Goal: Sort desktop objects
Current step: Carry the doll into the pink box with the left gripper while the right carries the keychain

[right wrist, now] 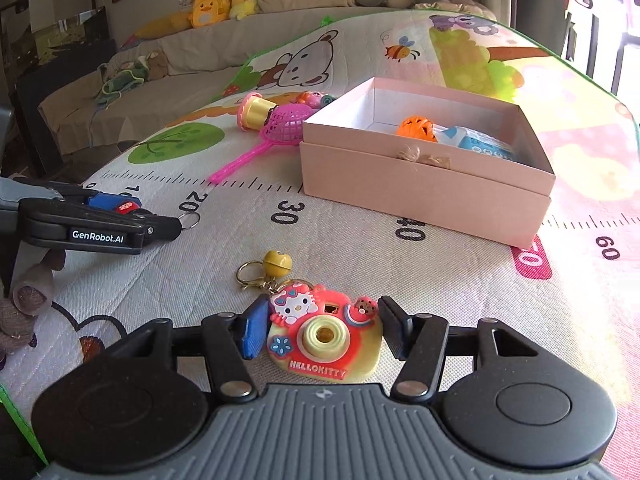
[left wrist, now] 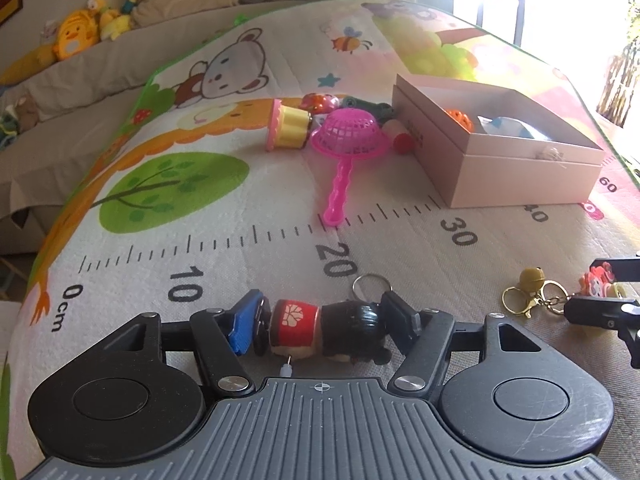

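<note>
Covering the surface, a cartoon play mat (right wrist: 360, 240) with a printed ruler carries a pink box (right wrist: 424, 184); a sofa (right wrist: 192, 52) lies far behind. The left gripper (left wrist: 324, 330) clamps a doll keychain (left wrist: 328, 330) near-left; the right gripper (right wrist: 322, 330) brackets a camera keychain (right wrist: 324, 332), contact unclear.

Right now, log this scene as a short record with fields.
surface: play mat printed with a ruler and cartoons
left gripper: closed on a doll keychain lying sideways
right gripper: fingers either side of a camera keychain, grip unclear
box: pink, open, holding an orange ball and a blue-white packet
unsorted: pink strainer, yellow cup toy, small toys behind them
</note>
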`<state>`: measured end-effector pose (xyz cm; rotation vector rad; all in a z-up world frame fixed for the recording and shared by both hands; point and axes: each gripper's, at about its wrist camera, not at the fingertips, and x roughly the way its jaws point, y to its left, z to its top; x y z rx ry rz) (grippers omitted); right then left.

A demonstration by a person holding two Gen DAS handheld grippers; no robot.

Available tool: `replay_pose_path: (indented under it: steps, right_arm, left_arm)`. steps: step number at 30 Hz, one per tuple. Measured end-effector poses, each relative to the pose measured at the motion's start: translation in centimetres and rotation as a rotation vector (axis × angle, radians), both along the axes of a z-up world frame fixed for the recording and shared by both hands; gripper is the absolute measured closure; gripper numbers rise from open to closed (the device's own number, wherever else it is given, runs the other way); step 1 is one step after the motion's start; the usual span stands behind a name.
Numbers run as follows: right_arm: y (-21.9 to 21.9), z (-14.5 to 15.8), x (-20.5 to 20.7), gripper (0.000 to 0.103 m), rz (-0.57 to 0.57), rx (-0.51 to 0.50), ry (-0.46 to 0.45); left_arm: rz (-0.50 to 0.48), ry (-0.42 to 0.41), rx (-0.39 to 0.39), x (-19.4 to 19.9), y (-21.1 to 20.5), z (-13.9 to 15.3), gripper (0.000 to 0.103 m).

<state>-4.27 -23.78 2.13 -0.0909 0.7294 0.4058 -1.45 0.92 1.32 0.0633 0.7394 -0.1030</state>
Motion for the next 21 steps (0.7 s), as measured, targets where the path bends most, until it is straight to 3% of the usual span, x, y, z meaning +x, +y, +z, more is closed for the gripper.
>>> replay_pose_path:
  steps: [4, 14, 21]
  right_arm:
    - [-1.3, 1.6, -0.7, 0.047, -0.009, 0.027, -0.042]
    - [-5.1, 9.6, -2.4, 0.047, -0.039, 0.118, -0.246]
    - [-7.2, 15.8, -1.5, 0.047, -0.064, 0.117, -0.422]
  left_arm:
    - [-0.034, -0.021, -0.018, -1.3, -0.6, 1.6, 0.033]
    - [-0.193, -0.204, -0.058, -4.2, -4.8, 8.8, 0.033]
    - [-0.250, -0.295, -0.039, -1.2, -7.6, 12.1, 0.033]
